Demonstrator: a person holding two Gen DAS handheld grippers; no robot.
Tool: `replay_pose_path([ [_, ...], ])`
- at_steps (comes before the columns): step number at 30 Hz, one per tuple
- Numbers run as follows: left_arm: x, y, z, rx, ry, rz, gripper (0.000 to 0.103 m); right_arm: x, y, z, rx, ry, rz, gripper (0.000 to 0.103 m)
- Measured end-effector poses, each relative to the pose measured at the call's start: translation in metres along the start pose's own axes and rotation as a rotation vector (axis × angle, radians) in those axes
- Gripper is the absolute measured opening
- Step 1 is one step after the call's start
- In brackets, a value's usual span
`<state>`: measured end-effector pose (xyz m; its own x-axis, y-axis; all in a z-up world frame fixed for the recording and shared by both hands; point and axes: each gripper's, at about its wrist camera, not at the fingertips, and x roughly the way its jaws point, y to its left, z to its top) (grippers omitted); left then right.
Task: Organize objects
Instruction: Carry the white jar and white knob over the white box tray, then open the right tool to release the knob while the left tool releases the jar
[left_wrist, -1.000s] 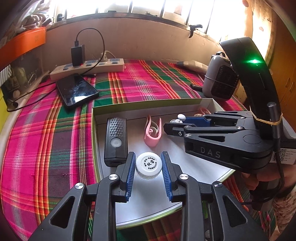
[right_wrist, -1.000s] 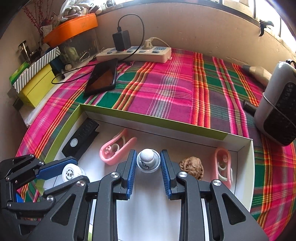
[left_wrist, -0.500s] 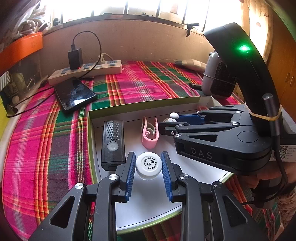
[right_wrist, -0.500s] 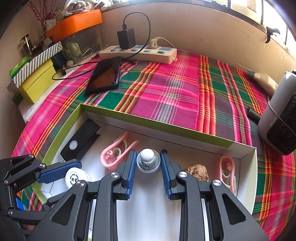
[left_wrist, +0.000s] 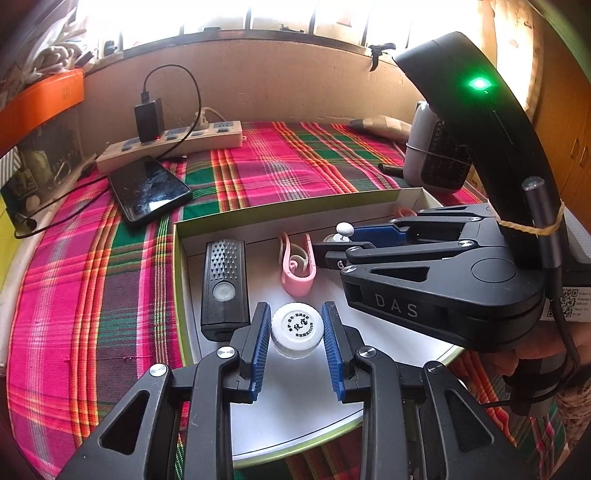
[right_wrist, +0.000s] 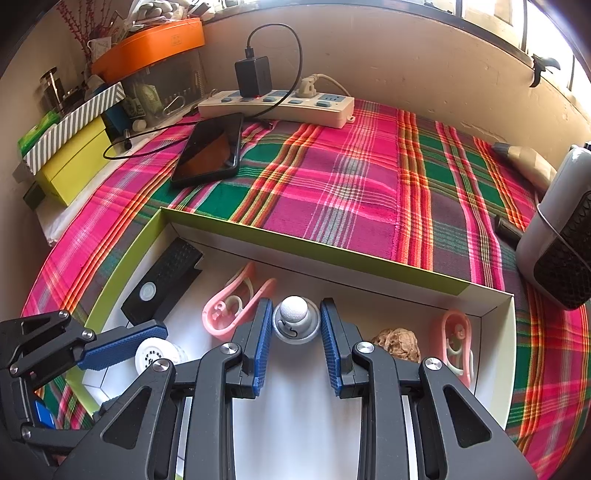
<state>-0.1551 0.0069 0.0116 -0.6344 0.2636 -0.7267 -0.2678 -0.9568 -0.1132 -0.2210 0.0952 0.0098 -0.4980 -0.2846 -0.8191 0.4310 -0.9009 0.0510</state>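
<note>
A shallow white box with green sides (left_wrist: 177, 266) (right_wrist: 332, 254) lies on the plaid cloth. My left gripper (left_wrist: 295, 334) is shut on a small white bottle with a printed cap (left_wrist: 296, 328), over the box's near part. My right gripper (right_wrist: 295, 323) is shut on a grey disc with a white ball knob (right_wrist: 295, 321); it shows in the left wrist view (left_wrist: 341, 236) too. In the box lie a black remote-like device (left_wrist: 223, 280), a pink clip (left_wrist: 297, 264), a second pink clip (right_wrist: 456, 339) and a walnut (right_wrist: 397, 343).
A black phone (right_wrist: 210, 147) and a cream power strip with a charger (right_wrist: 277, 105) lie at the far side of the cloth. A grey heater (right_wrist: 557, 240) stands at the right. Yellow and orange boxes (right_wrist: 70, 158) crowd the left edge.
Both grippers hold their objects as before. The views have drawn back and risen slightly from the box; the right gripper sits a little further left in the left wrist view.
</note>
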Motion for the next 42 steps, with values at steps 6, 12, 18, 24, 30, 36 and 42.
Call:
replay_pose_path([
  [6,0.0000,-0.0004,-0.0003,0.004,-0.001,0.003,0.026,0.0002,-0.0004,-0.0002,0.000,0.000,0.001,0.028],
  [12,0.0001,0.0005,-0.0001,0.008,0.000,0.008,0.026,0.0005,-0.0005,-0.0003,0.000,-0.001,0.000,0.028],
  [18,0.0006,0.0009,0.0000,0.008,0.000,0.007,0.026,0.0006,-0.0012,-0.0004,0.005,-0.003,0.004,0.028],
  [24,0.0010,0.0021,0.0001,0.011,0.001,0.011,0.026,0.0004,-0.0015,-0.0001,0.010,-0.006,0.003,0.032],
  [30,0.0014,0.0030,0.0004,0.012,0.001,0.011,0.026,-0.0001,-0.0016,0.0001,0.019,-0.007,0.002,0.036],
  [36,0.0018,0.0042,0.0009,0.005,-0.004,0.010,0.027,-0.0007,-0.0026,0.0002,0.028,-0.009,0.004,0.040],
  [42,0.0024,0.0072,0.0014,0.004,-0.005,0.014,0.027,-0.0034,-0.0031,0.0011,0.038,-0.019,0.001,0.048],
])
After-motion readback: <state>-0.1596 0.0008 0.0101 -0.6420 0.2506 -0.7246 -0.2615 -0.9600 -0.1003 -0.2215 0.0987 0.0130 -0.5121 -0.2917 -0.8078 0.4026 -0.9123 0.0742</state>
